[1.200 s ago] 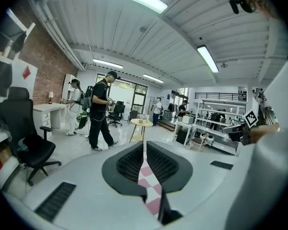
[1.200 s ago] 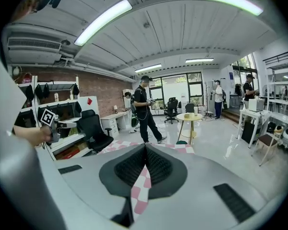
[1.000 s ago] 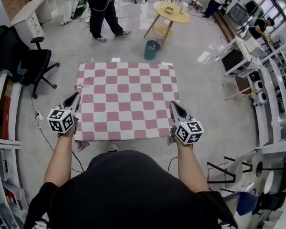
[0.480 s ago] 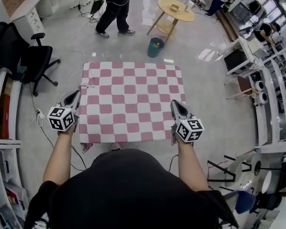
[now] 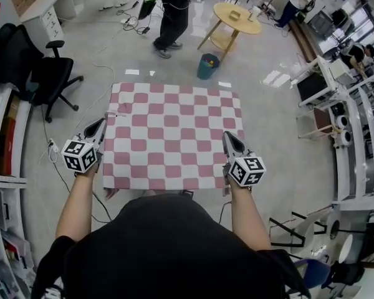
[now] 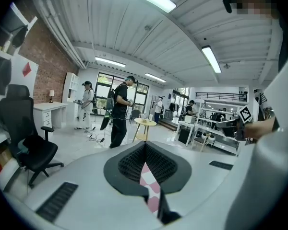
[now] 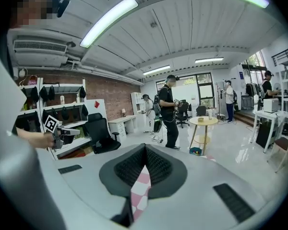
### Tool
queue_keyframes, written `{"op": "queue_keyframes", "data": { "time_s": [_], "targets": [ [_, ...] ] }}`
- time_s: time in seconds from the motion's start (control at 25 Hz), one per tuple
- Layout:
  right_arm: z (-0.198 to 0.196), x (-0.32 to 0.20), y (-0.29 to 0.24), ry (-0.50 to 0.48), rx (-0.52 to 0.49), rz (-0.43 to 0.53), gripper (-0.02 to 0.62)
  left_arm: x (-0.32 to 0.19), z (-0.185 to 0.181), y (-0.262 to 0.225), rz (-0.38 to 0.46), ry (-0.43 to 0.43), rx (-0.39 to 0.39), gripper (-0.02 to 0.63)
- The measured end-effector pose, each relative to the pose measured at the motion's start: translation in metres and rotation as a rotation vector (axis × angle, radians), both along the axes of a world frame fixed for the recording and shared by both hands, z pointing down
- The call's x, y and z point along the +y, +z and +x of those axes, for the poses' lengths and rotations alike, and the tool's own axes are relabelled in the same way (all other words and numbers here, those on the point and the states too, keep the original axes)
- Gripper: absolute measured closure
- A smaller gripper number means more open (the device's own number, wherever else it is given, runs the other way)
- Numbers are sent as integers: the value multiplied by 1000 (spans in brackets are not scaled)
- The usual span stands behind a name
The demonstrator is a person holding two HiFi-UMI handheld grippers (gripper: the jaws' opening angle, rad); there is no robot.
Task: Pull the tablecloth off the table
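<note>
A pink-and-white checked tablecloth [image 5: 174, 136] lies spread flat over the table and hides its top. My left gripper [image 5: 100, 127] is shut on the cloth's left edge, and a strip of the checked cloth [image 6: 150, 186] runs back between its closed jaws. My right gripper [image 5: 227, 138] is shut on the right edge in the same way, with checked cloth [image 7: 141, 188] pinched between its pads. Both grippers point away from me, along the two sides of the table. The cloth's near edge hangs just in front of my body.
Beyond the table stand a teal bin [image 5: 207, 66], a round wooden table [image 5: 237, 17] and a walking person in black [image 5: 174, 11]. A black office chair [image 5: 47, 73] and floor cables lie to the left. Shelving [image 5: 361, 142] and desks line the right.
The person in black beyond the table has walked to the right. The cloth's near edge sits slightly closer to me. Both grippers keep their places at the cloth's sides.
</note>
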State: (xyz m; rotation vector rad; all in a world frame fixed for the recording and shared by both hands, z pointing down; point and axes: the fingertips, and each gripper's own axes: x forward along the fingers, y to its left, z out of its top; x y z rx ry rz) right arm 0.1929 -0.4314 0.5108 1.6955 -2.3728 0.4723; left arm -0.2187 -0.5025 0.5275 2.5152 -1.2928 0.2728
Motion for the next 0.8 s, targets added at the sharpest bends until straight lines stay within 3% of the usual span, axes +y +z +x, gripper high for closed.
{"op": "queue_keyframes", "data": {
  "time_s": [0.52,0.8],
  "targets": [
    [66,-26,3,-80,-49,1,568,5,57,-22,32,-50,14,586],
    [90,-32,11,-116,-56,-38,568,16,82,-16,-8,-50,21,584]
  ]
}}
